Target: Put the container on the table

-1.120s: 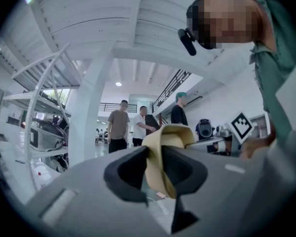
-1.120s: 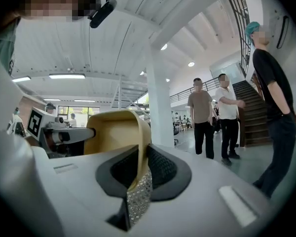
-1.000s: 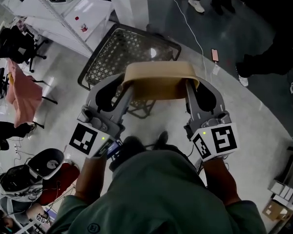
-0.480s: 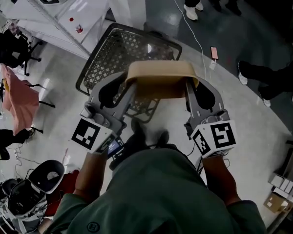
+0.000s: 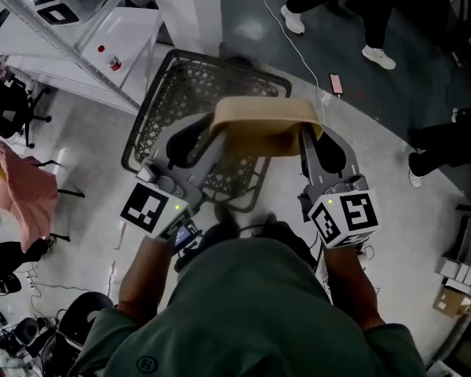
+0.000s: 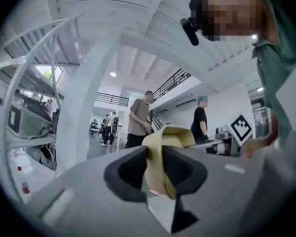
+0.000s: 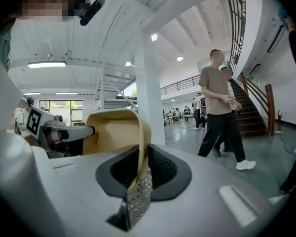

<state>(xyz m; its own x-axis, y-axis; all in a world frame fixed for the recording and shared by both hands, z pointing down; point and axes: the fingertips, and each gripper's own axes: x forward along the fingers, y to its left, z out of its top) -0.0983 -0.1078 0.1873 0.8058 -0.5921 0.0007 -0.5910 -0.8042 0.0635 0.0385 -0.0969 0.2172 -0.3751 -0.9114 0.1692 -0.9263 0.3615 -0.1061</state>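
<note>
A tan, thin-walled plastic container [image 5: 267,124] hangs in the air in front of the person. It is above a black wire-mesh cart [image 5: 161,112] that stands on the pale floor, and it is not on a table yet. The left gripper [image 5: 217,138] pinches the container's left wall between its jaws. The right gripper [image 5: 304,136] pinches the right wall the same way, so both are clamped on it, one at each side.

Each gripper bites only a narrow strip of thin wall, and that is the weak spot. If the two hands drift apart, the wall could slide out of one pair of jaws. Then the container would swing from the other side or drop into the cart. If the hands squeeze toward each other, the soft walls could fold. In the left gripper view the wall already looks bent where the jaws bite. If one hand goes lower than the other, the container will tip.

A white metal shelf rack [image 5: 71,42] and a white post [image 5: 192,6] stand close ahead, so the container could bump them. A thin white cable [image 5: 286,34] on the floor could trip the person.
</note>
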